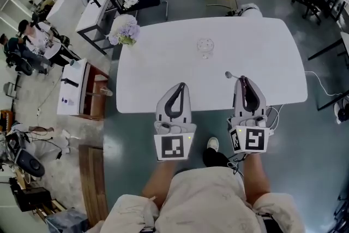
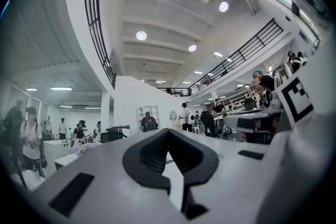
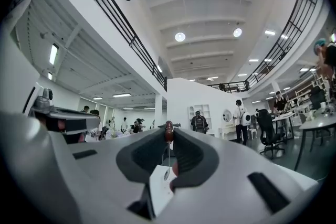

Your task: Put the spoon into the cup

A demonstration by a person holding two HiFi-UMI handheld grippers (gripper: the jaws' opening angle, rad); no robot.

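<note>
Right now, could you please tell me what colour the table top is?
The table is plain white, best seen in the head view.

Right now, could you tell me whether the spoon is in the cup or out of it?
Out: the right gripper holds the spoon at the table edge, apart from the cup.

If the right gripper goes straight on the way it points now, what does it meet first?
Probably nothing on the table: the right gripper, shut on the spoon, points across bare white table, passing right of the cup. Its height is hard to judge.
</note>
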